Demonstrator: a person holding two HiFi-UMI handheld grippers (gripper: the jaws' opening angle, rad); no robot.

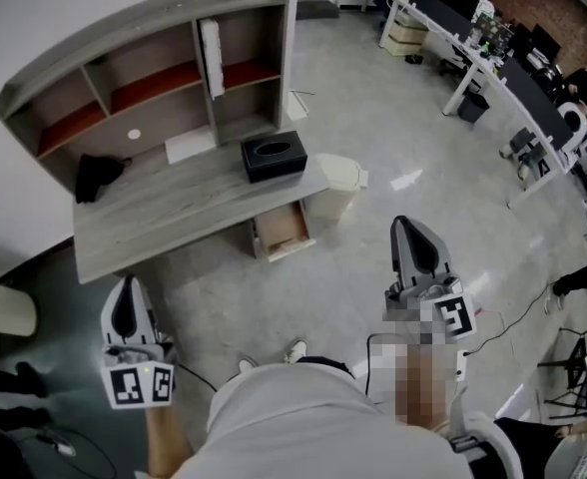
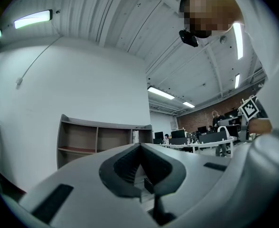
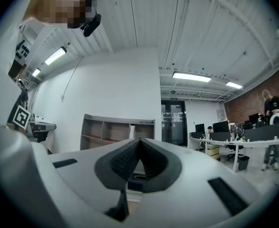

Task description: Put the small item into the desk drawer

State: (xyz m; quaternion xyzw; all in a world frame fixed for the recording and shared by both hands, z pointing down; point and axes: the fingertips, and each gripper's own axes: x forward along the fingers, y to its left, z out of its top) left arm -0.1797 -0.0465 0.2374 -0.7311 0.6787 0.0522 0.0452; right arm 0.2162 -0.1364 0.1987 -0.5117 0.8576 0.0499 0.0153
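While left claw (image 1: 127,285) and right claw (image 1: 405,226) sit pressed together, empty, desk drawer (image 1: 282,230) stands pulled out toward person

Bright, even light from ceiling strip lamps (image 3: 191,77); white glare patch on glossy floor (image 1: 405,180), right of desk (image 1: 174,208), soft shadow beneath it. Head view sharp, bent at edges. Gripper views: heavy fisheye, black vignette corners, near fgnd soft, bkgd sharp.

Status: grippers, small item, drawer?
Left gripper and right gripper shut, empty, back from the grey wooden desk. Light wooden drawer under it open. Nothing picked yet; black tissue box on desktop above drawer, white bin beside it.
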